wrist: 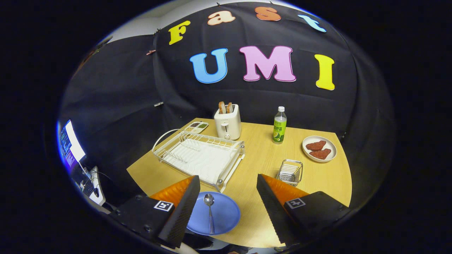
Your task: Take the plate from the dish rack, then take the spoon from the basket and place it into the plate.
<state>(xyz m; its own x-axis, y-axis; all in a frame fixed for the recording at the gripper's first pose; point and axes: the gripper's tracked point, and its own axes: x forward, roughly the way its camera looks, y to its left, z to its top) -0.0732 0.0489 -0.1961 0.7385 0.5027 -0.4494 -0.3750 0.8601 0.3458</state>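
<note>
A blue plate (pixel 221 215) lies on the wooden table near its front edge, partly behind my left finger. A metal spoon (pixel 209 211) rests in the plate, bowl end away from me. My gripper (pixel 227 185) stands open above the table, with nothing between its fingers; the plate sits below and between them, toward the left one. The white wire dish rack (pixel 199 155) stands just beyond the left finger with no dishes in it. A small wire basket (pixel 290 172) stands just beyond the right finger.
A white toaster (pixel 227 123) with bread slices stands behind the rack, a divided tray (pixel 195 127) to its left. A green-labelled bottle (pixel 279 125) and a white plate (pixel 319 148) of reddish food sit at the back right. A monitor (pixel 72 144) stands off the table's left.
</note>
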